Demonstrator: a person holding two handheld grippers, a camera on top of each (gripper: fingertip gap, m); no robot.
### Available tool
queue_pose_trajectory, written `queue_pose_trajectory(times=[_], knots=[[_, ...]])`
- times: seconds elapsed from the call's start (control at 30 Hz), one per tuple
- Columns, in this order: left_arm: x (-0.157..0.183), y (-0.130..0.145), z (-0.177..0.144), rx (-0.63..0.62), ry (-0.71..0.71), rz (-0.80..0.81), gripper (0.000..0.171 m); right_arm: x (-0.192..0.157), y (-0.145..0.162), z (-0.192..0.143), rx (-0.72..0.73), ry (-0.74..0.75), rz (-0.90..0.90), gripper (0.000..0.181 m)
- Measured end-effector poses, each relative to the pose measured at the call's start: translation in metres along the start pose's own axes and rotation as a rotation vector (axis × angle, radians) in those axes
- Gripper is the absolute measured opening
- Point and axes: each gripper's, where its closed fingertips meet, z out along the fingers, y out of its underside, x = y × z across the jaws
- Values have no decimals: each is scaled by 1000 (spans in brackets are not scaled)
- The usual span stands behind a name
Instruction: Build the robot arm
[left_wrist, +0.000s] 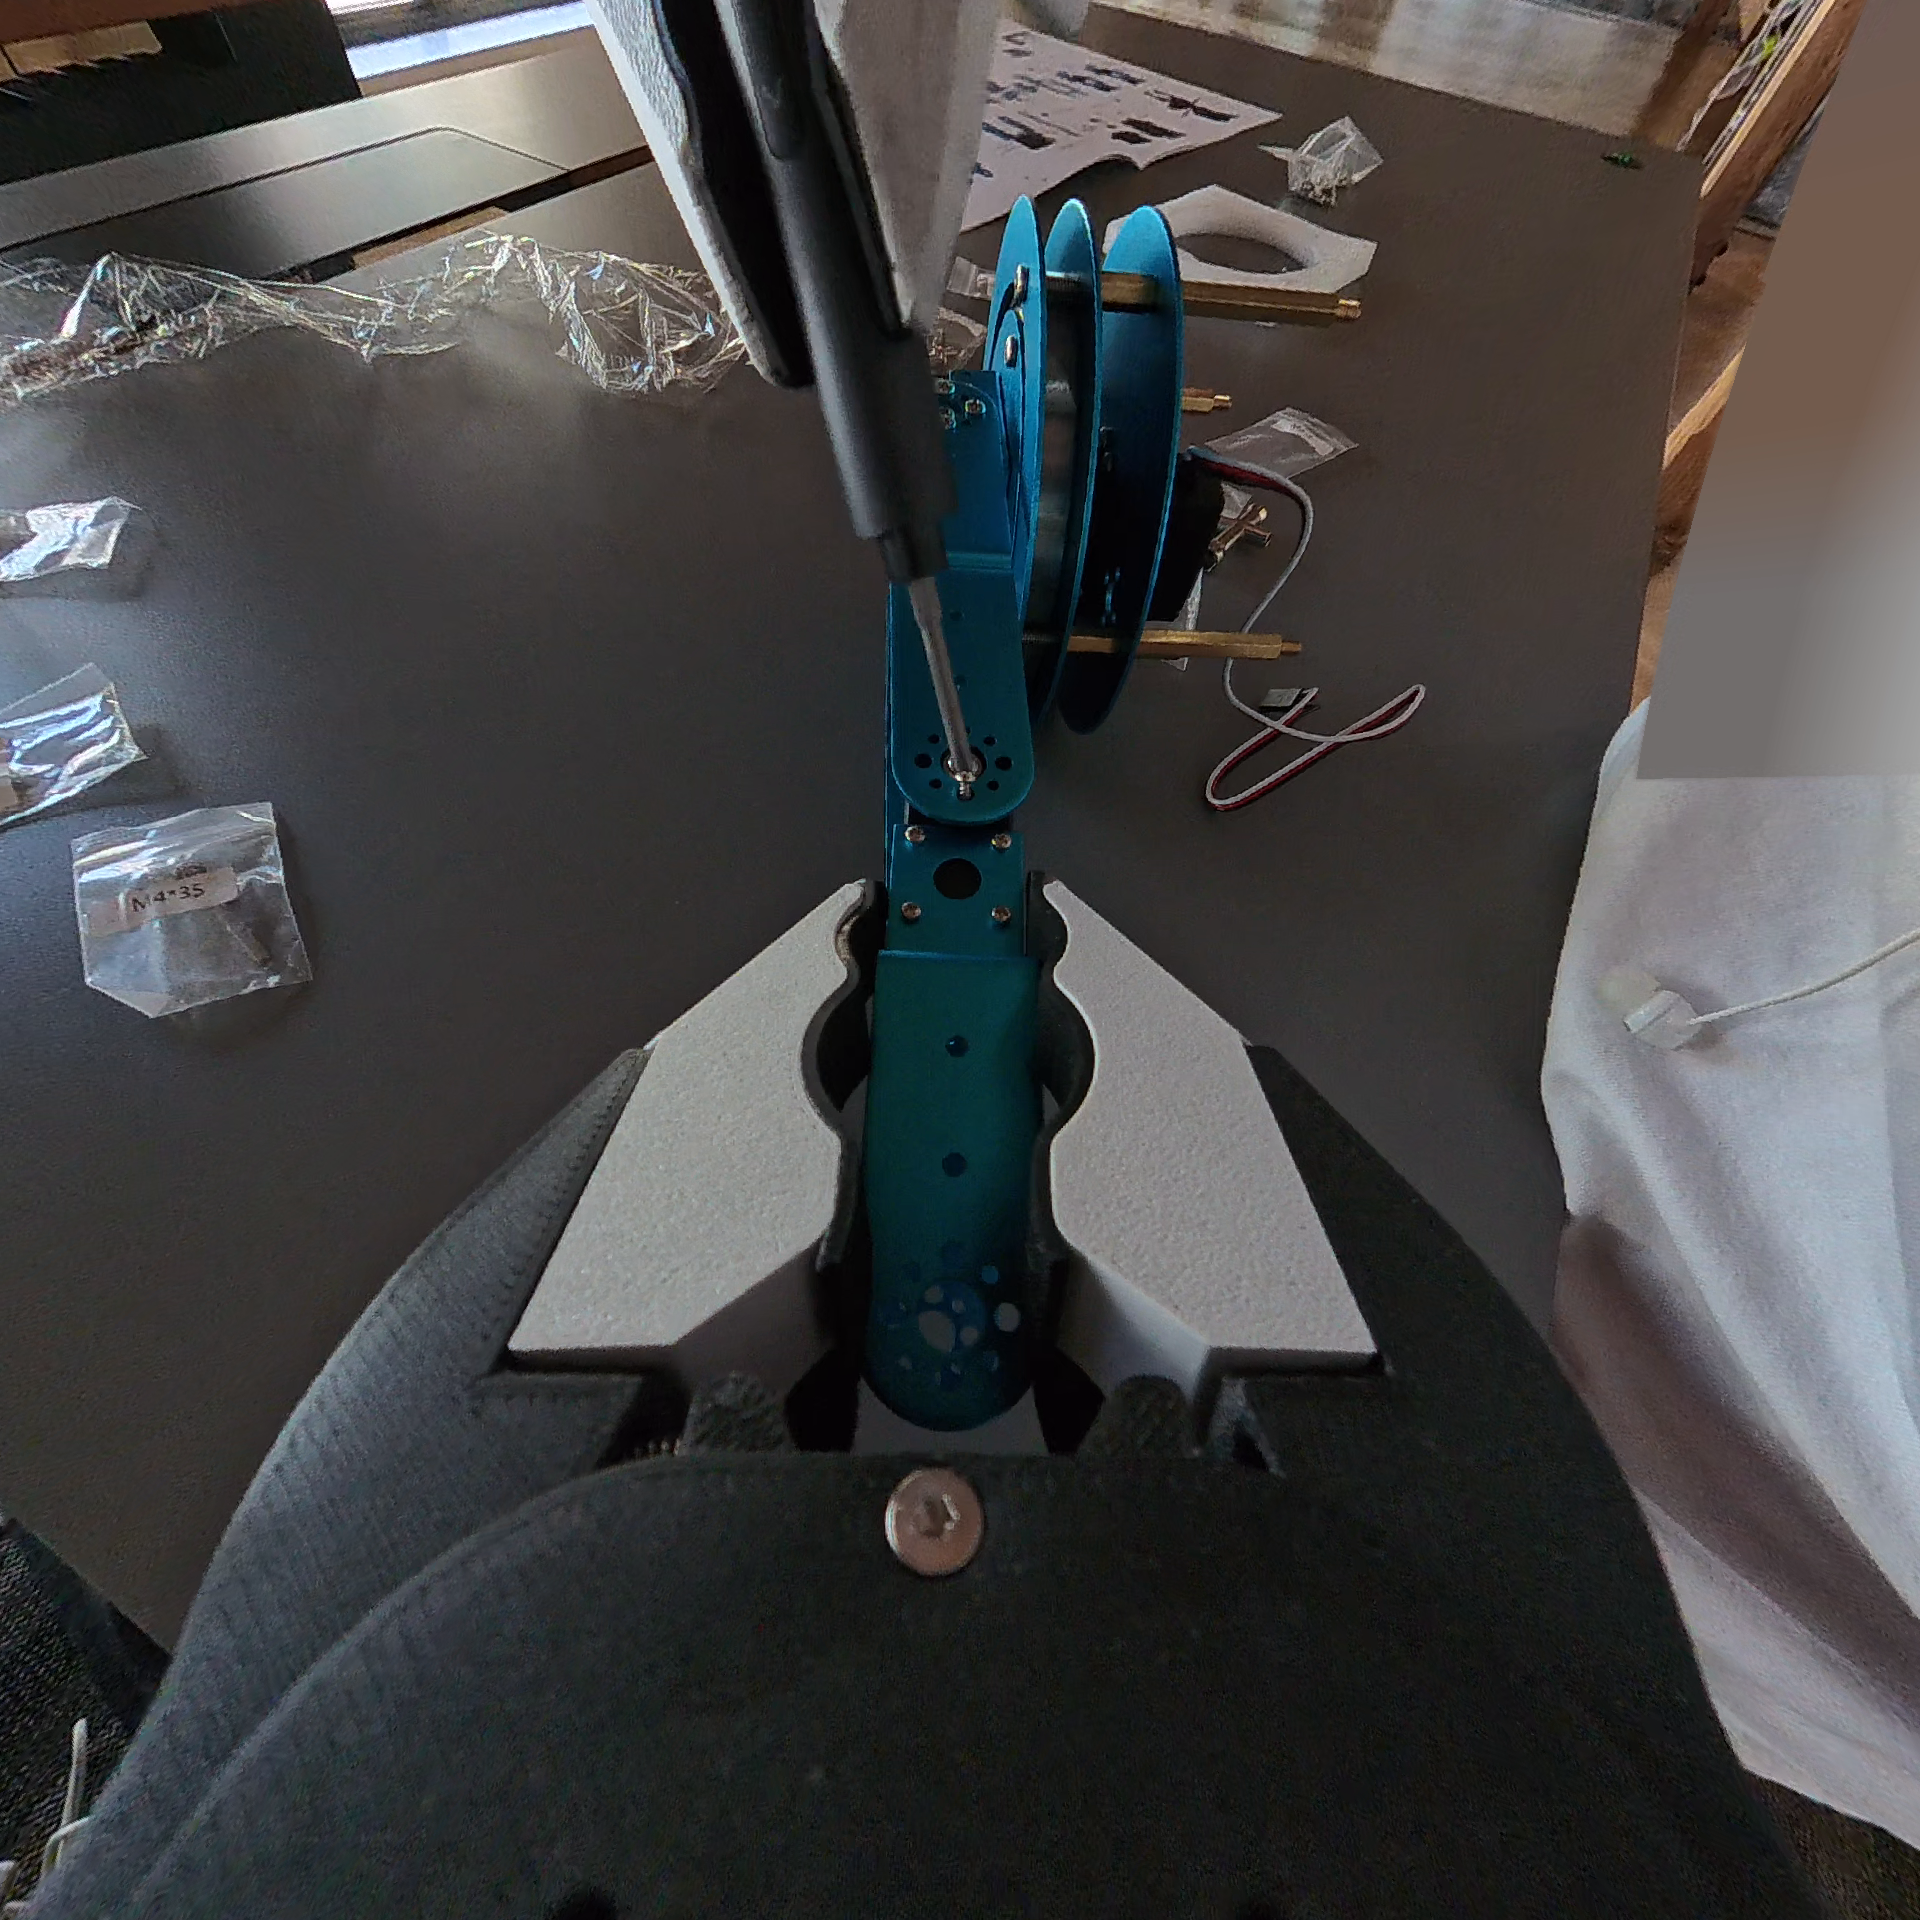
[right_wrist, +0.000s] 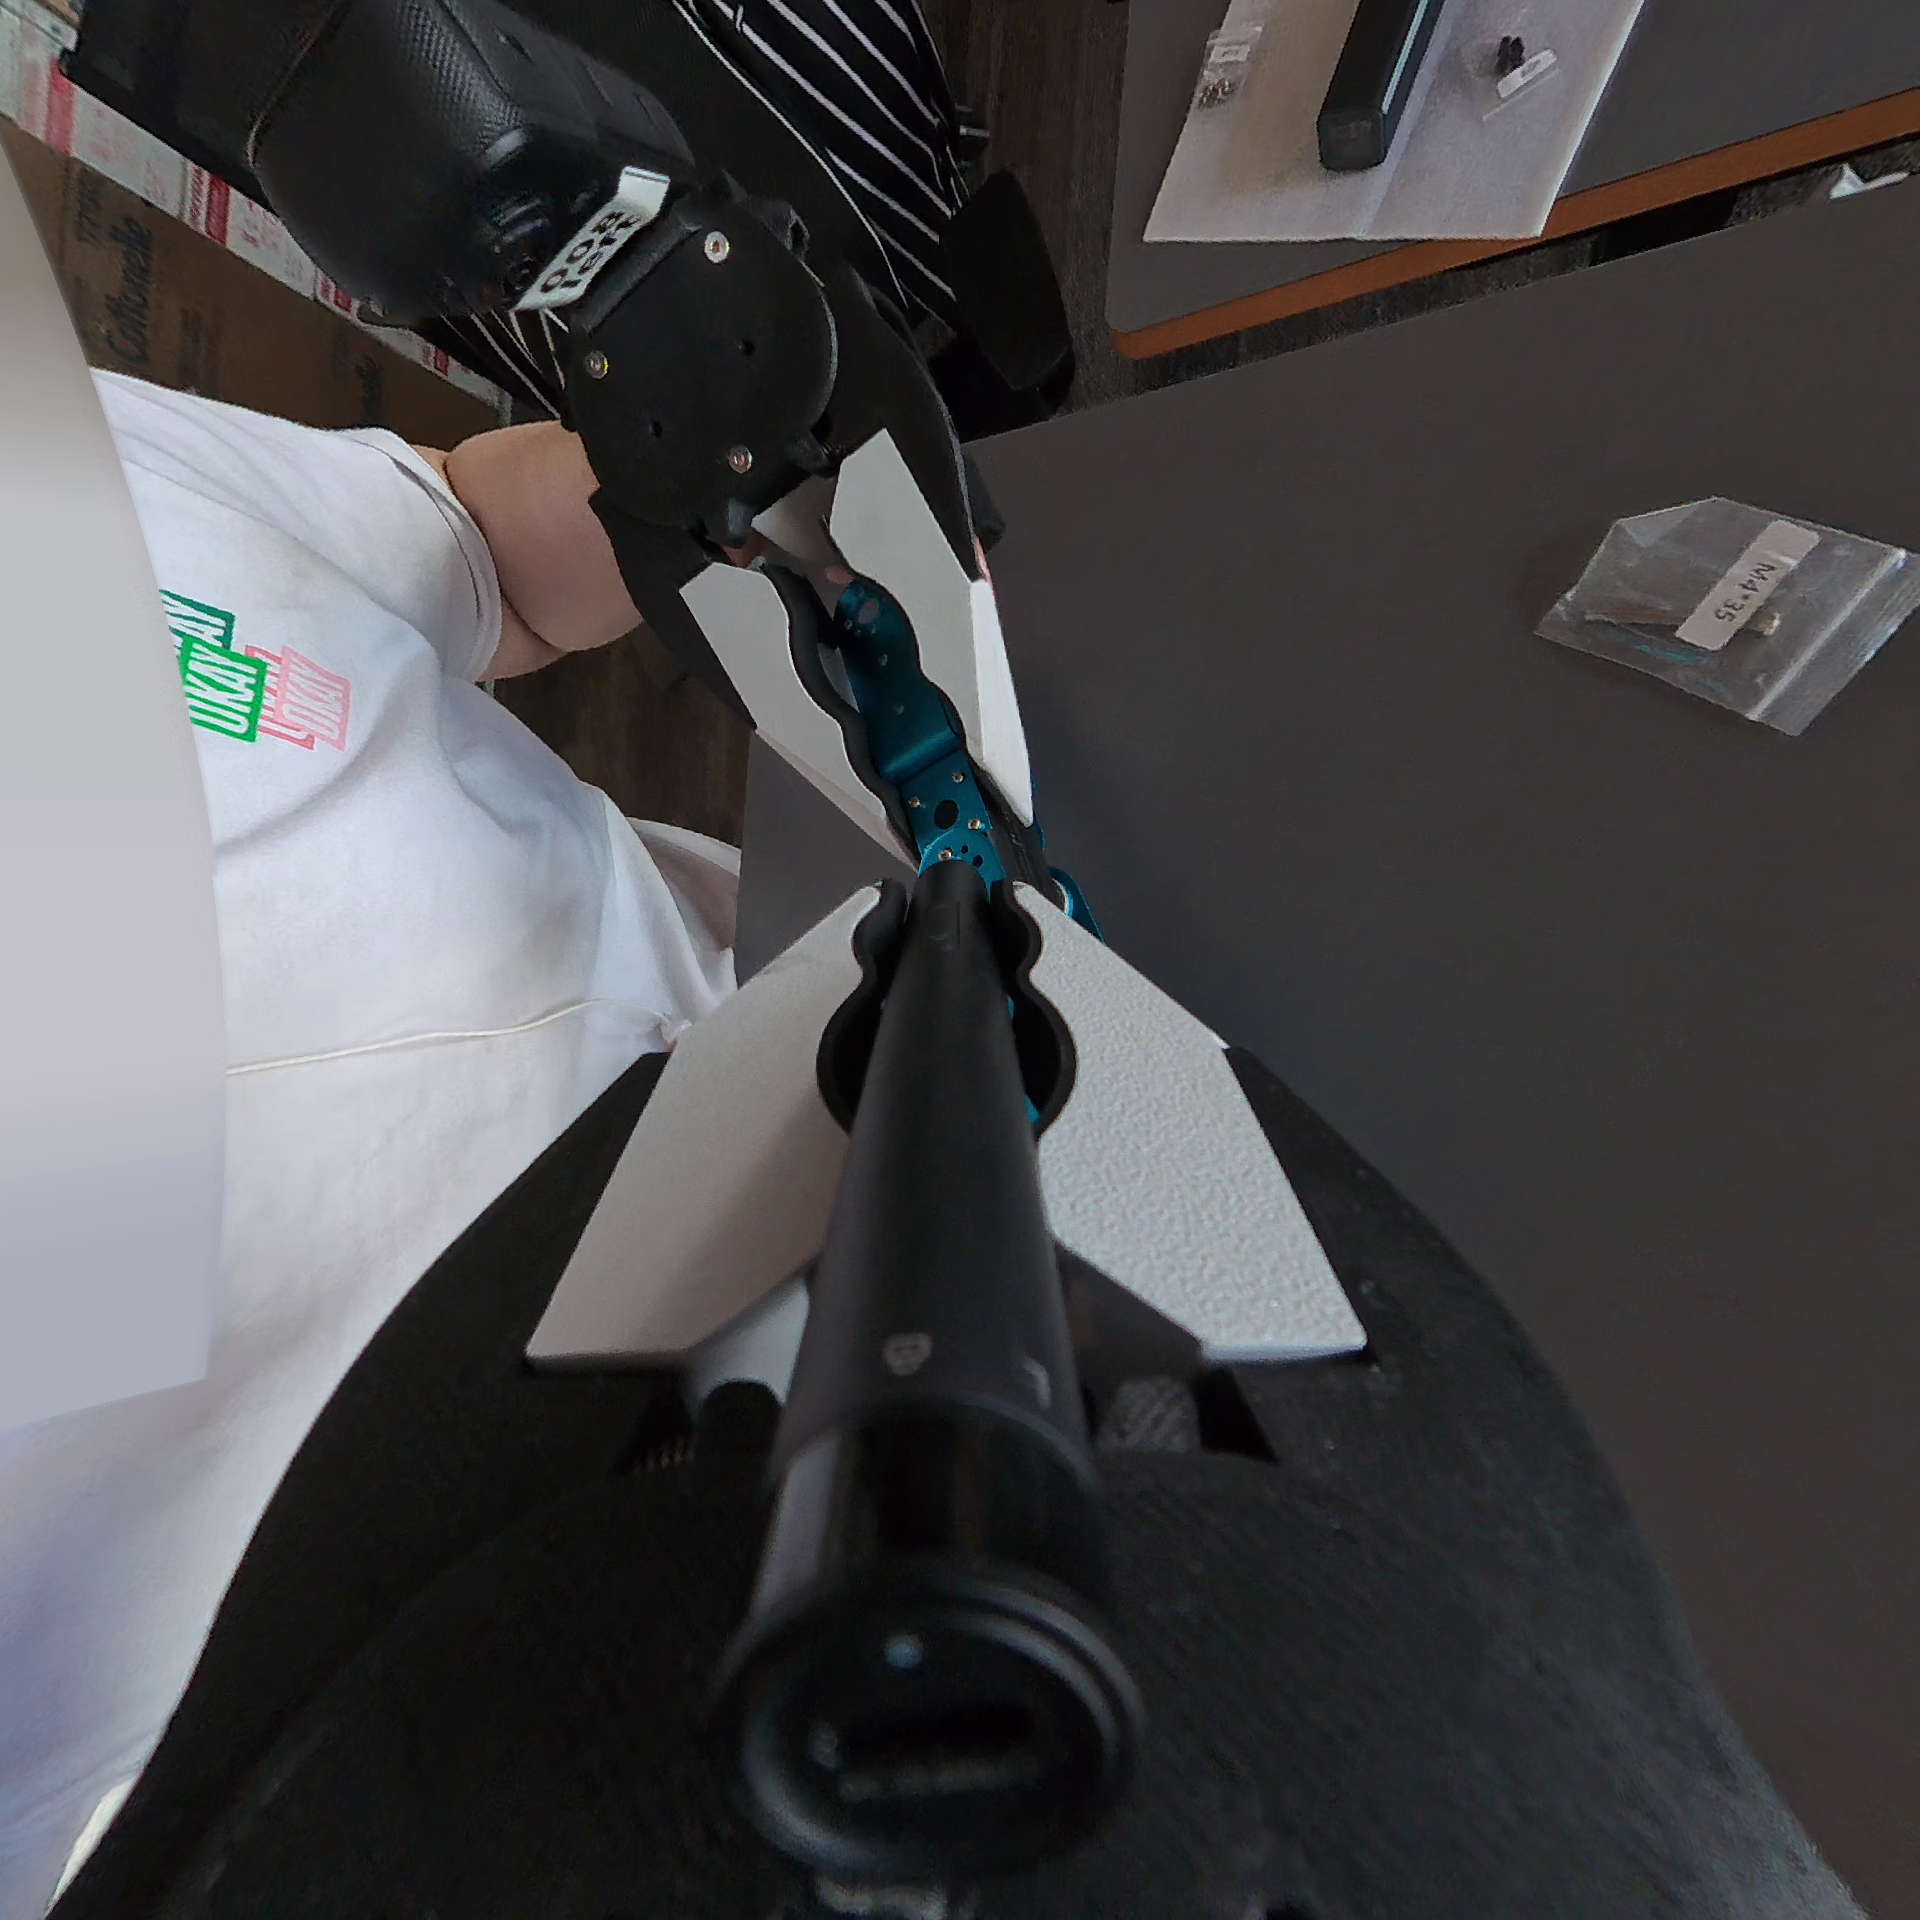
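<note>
My left gripper (left_wrist: 951, 914) is shut on a blue metal bracket arm (left_wrist: 951, 1122) that joins a blue assembly of round plates (left_wrist: 1091, 416) with brass standoffs, lying on the dark grey table (left_wrist: 520, 623). My right gripper (right_wrist: 951, 904) is shut on a black electric screwdriver (right_wrist: 935, 1247). In the left wrist view the screwdriver (left_wrist: 862, 395) comes down from above, its silver bit (left_wrist: 951, 696) on a screw in the bracket's round end. In the right wrist view the left gripper (right_wrist: 935, 769) holds the blue bracket (right_wrist: 914, 717) just past the screwdriver's tip.
Small plastic bags of hardware (left_wrist: 187, 904) and crumpled clear wrap (left_wrist: 312, 301) lie left. Red, black and white wires (left_wrist: 1309, 717), a white foam piece (left_wrist: 1247, 244) and a printed sheet (left_wrist: 1122, 114) lie behind the assembly. A person in a white shirt (right_wrist: 416, 935) is close by. My right fingertips sit around 8 cm from my left ones.
</note>
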Motion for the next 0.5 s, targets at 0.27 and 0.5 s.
queue_pose_trajectory(times=[0.27, 0.5], knots=[[0, 0, 0, -4, 1, 2, 26, -3, -3, 2, -82, 37, -39, 18], [1, -1, 0, -13, 1, 2, 26, -6, -10, 5, -232, 95, -70, 18]])
